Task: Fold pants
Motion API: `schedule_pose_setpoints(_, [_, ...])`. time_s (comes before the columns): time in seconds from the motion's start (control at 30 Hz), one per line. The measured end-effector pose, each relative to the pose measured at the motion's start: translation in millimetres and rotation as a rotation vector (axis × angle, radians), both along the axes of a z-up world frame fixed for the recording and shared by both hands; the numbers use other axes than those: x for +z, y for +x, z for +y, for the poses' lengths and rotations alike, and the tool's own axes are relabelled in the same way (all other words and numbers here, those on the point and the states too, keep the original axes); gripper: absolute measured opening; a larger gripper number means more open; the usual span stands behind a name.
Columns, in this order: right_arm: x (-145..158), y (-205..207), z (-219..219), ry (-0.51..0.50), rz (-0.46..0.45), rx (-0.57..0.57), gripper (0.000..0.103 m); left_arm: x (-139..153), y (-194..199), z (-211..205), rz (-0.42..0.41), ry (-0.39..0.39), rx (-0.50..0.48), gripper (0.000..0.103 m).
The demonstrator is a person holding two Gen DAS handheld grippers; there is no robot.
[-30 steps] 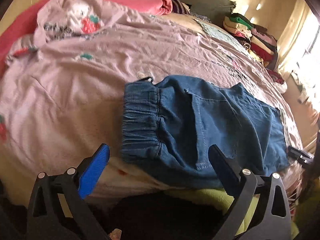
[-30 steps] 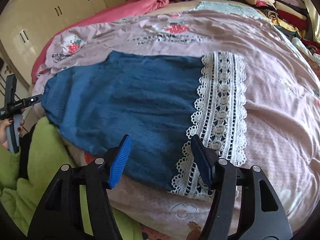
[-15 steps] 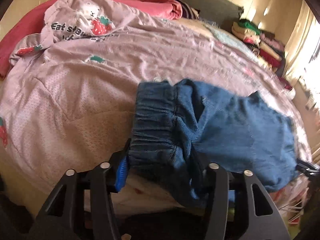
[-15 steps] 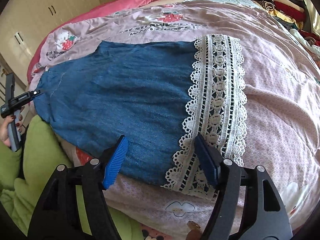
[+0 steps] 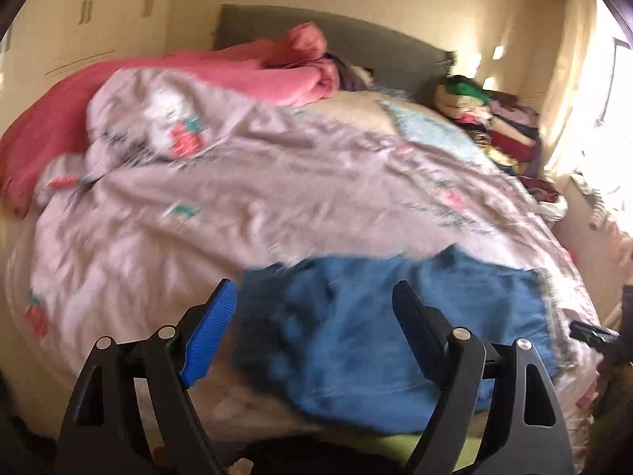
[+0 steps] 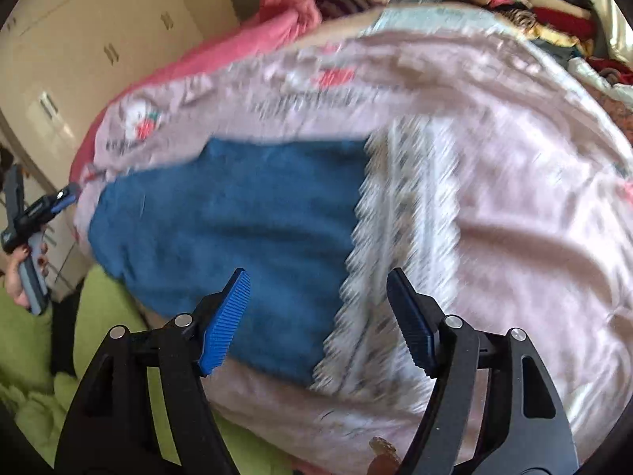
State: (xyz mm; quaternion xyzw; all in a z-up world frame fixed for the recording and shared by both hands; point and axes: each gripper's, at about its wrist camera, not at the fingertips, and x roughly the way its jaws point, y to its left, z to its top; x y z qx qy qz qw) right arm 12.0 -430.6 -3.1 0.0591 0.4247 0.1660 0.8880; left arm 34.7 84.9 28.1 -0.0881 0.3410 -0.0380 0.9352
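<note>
The blue pants (image 5: 379,332) lie flat on the pink bedspread (image 5: 245,198) at the near edge of the bed, directly ahead of both tongs. Their white lace hem (image 6: 399,237) sits ahead of the right tongs (image 6: 318,289), toward its right finger. The left tongs (image 5: 312,301) hang above the other end of the pants. Both tongs stand wide open and grip nothing. Well beyond them, a pile of clothes (image 5: 490,122) rests beside the grey headboard (image 5: 356,39). Both views are blurred.
</note>
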Motion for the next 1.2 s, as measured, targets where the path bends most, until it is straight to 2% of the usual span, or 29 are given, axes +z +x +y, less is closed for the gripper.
schedule_pose_setpoints(0.17, [12, 36, -22, -0.01, -0.005, -0.079, 0.065, 2, 40, -56, 0.025, 0.048, -0.115, 0.08])
schedule_pose_setpoints(0.27, [11, 63, -32, 0.02, 0.011, -0.107, 0.065, -8, 66, -96, 0.07, 0.038, -0.221, 0.08])
schedule_pose_setpoints(0.4, [-4, 97, -43, 0.078, 0.055, -0.115, 0.064, -29, 105, -134, 0.143, 0.051, -0.31, 0.08])
schedule_pose_setpoints(0.47, [-15, 113, -44, 0.084, 0.074, -0.104, 0.061, -39, 121, -143, 0.17, 0.063, -0.34, 0.08])
schedule_pose_setpoints(0.53, [-25, 122, -44, 0.097, 0.094, -0.088, 0.053, -51, 137, -153, 0.194, 0.075, -0.362, 0.08])
schedule_pose_setpoints(0.63, [-42, 132, -41, 0.1, 0.123, -0.06, 0.046, -72, 160, -162, 0.251, 0.058, -0.386, 0.08])
schedule_pose_setpoints(0.73, [-46, 129, -40, 0.096, 0.094, -0.036, 0.042, -93, 174, -169, 0.308, 0.045, -0.398, 0.08])
schedule_pose_setpoints(0.8, [-46, 125, -42, 0.115, 0.078, -0.025, 0.036, -101, 175, -172, 0.312, 0.055, -0.39, 0.078])
schedule_pose_setpoints(0.83, [-47, 123, -43, 0.127, 0.072, -0.015, 0.029, -101, 173, -175, 0.305, 0.057, -0.388, 0.072])
schedule_pose_setpoints(0.87, [-46, 120, -43, 0.139, 0.066, 0.0, 0.025, -100, 173, -176, 0.306, 0.047, -0.399, 0.052])
schedule_pose_setpoints(0.9, [-45, 119, -42, 0.144, 0.059, 0.012, 0.02, -99, 170, -179, 0.306, 0.009, -0.421, 0.037])
schedule_pose_setpoints(0.93, [-44, 117, -42, 0.146, 0.05, 0.023, 0.017, -97, 169, -180, 0.31, -0.01, -0.435, 0.012])
schedule_pose_setpoints(1.03, [-28, 111, -40, 0.135, 0.008, 0.046, 0.014, -88, 164, -185, 0.287, 0.024, -0.437, 0.011])
schedule_pose_setpoints(1.13, [-9, 113, -40, 0.11, -0.055, 0.061, 0.014, -73, 168, -182, 0.247, 0.001, -0.395, 0.01])
schedule_pose_setpoints(1.2, [0, 120, -40, 0.074, -0.081, 0.064, 0.014, -69, 172, -186, 0.235, 0.018, -0.391, 0.008])
